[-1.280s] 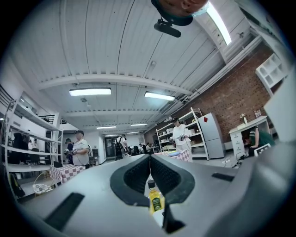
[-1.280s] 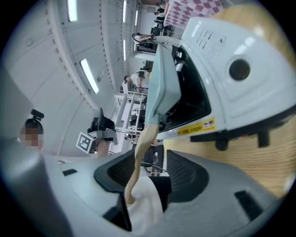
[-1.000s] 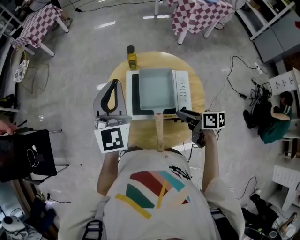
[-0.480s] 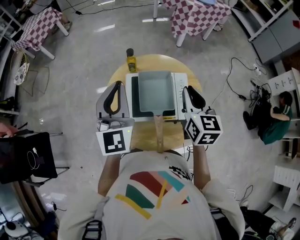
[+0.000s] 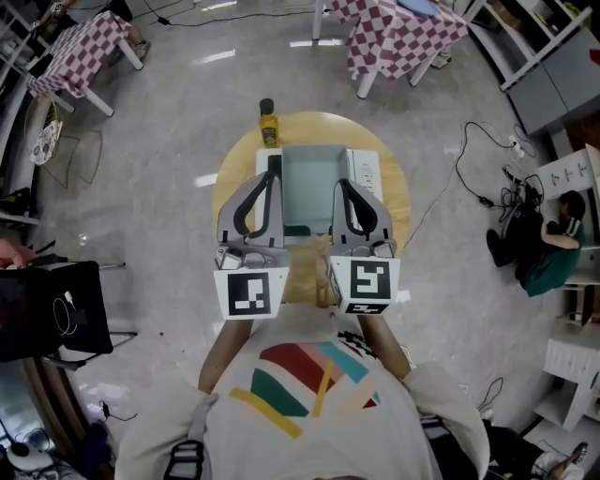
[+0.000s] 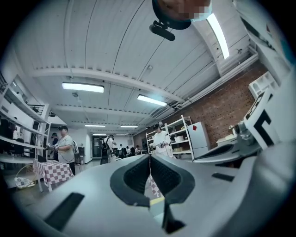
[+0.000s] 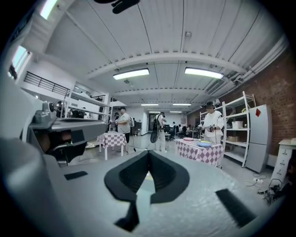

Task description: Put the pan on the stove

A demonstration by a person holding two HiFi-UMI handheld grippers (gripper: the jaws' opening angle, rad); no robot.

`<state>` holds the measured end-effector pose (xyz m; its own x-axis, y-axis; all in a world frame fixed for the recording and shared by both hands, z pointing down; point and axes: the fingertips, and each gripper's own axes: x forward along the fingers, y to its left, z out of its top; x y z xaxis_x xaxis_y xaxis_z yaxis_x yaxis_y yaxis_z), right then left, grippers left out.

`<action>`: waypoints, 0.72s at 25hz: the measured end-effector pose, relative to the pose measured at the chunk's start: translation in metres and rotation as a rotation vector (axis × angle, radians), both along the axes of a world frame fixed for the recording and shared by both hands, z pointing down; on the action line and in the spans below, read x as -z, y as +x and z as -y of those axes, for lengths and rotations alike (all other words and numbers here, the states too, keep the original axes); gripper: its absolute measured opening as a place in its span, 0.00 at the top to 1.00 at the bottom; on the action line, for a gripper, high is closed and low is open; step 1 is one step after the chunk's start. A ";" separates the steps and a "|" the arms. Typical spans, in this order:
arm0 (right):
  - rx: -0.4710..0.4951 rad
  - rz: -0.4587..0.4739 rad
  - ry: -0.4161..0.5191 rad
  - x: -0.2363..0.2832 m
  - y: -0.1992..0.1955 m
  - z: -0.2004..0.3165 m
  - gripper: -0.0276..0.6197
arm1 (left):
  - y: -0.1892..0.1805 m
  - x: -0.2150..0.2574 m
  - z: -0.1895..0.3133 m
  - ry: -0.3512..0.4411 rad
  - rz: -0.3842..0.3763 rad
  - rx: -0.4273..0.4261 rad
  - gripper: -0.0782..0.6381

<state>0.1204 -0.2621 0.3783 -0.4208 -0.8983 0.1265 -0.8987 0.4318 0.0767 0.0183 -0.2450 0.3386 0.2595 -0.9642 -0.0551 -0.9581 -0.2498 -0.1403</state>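
A grey square pan (image 5: 309, 183) sits on the white stove (image 5: 368, 174) on a round wooden table (image 5: 394, 202). Its wooden handle (image 5: 323, 274) points toward me and shows between the two grippers. My left gripper (image 5: 273, 169) and right gripper (image 5: 339, 184) are raised side by side above the table's near half, jaws pointing away. Both are shut with nothing between the pads. They hide the pan's near edge. In the left gripper view the left gripper (image 6: 149, 159) faces the room, jaws meeting. The right gripper (image 7: 148, 155) does the same in the right gripper view.
A yellow bottle (image 5: 269, 125) with a dark cap stands at the table's far edge, behind the stove. Checkered tables (image 5: 403, 28) stand beyond. A black chair (image 5: 56, 309) is at the left. Cables (image 5: 487, 178) and a seated person (image 5: 548, 234) are at the right.
The right gripper left the stove's right side, rose beside the left gripper and its jaws closed. The left gripper shifted right and up. The pan stayed on the stove.
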 end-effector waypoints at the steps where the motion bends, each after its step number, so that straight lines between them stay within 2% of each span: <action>1: -0.002 -0.006 0.010 0.001 -0.002 0.000 0.96 | 0.001 0.000 0.000 0.001 0.000 -0.005 0.88; 18: -0.036 -0.044 0.033 0.003 0.003 0.001 0.96 | -0.002 -0.009 0.004 -0.026 -0.015 0.002 0.88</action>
